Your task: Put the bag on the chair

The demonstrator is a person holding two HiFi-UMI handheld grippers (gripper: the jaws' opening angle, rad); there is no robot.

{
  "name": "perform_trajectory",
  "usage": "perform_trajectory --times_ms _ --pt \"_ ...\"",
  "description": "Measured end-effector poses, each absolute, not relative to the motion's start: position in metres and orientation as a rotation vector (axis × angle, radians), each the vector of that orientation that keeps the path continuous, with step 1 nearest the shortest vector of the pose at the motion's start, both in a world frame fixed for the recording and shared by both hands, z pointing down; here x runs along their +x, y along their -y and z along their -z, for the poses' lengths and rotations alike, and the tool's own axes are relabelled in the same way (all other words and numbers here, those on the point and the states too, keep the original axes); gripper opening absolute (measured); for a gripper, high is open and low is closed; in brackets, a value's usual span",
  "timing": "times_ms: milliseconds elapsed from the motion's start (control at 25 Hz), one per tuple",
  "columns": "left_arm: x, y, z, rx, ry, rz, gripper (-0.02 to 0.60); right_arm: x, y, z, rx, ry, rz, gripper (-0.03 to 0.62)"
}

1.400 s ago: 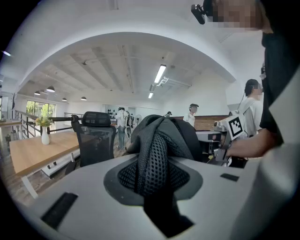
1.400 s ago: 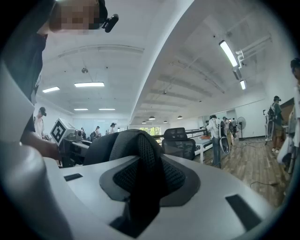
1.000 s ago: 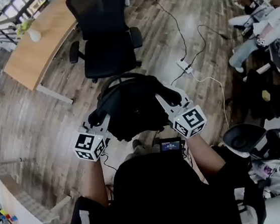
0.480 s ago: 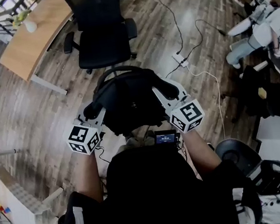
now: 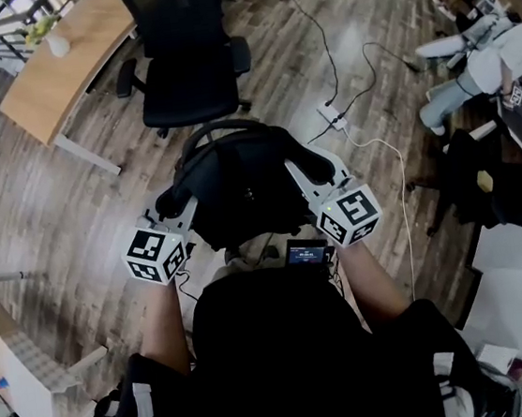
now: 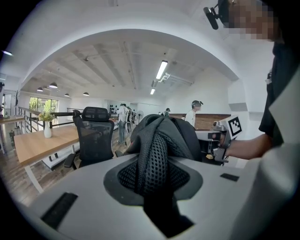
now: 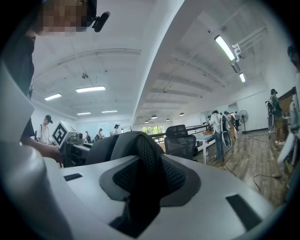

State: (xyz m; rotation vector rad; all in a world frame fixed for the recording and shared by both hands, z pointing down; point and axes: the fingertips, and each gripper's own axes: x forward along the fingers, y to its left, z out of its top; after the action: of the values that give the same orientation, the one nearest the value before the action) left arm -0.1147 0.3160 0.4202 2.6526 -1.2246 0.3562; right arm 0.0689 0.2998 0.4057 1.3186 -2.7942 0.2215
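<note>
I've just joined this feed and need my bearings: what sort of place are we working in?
Most likely an open-plan office or workspace: a black office chair stands by a long wooden desk, a power strip with cables lies on the plank floor, and strip lights run overhead.

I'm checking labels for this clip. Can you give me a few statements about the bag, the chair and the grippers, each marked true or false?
1. Both the left gripper and the right gripper are closed on mesh parts of the black bag. True.
2. The black office chair stands beside a wooden desk. True.
3. The bag rests on the chair's seat. False: nothing lies on the seat, and the bag hangs between the grippers, short of the chair.
4. The right gripper is open with nothing in it. False: black mesh fills the gap between its jaws.
5. A white power strip lies on the floor. True.
</note>
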Motion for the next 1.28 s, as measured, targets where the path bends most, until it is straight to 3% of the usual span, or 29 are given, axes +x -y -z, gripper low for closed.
perform_trajectory --times_ms 1280 --pt "-0.067 -0.302 -0.417 2.663 1.256 -0.364 0.109 0.118 -0.283 -0.402 1.313 2.837 -0.214 0.126"
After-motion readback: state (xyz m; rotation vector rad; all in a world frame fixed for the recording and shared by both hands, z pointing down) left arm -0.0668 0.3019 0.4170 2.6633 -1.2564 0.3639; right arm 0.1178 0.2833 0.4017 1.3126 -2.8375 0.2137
